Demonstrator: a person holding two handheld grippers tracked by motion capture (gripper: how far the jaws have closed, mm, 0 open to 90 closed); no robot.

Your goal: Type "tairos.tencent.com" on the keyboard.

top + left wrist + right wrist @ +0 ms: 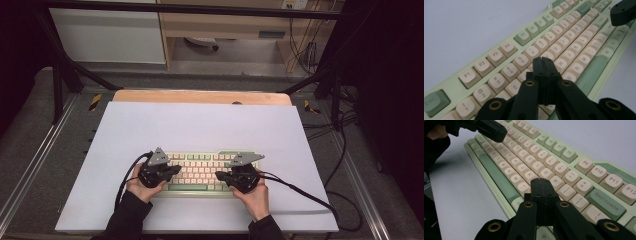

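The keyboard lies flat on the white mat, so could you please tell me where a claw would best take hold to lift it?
Probably at a short end of the keyboard, coming in level from the side, one pad over the top, one beneath. It lies flat on the mat, wide and low, too deep front to back; both claws, left and right, are shut and must open first.

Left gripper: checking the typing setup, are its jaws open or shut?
Shut. In the left gripper view the left gripper's two black jaws meet with no gap, above the keyboard.
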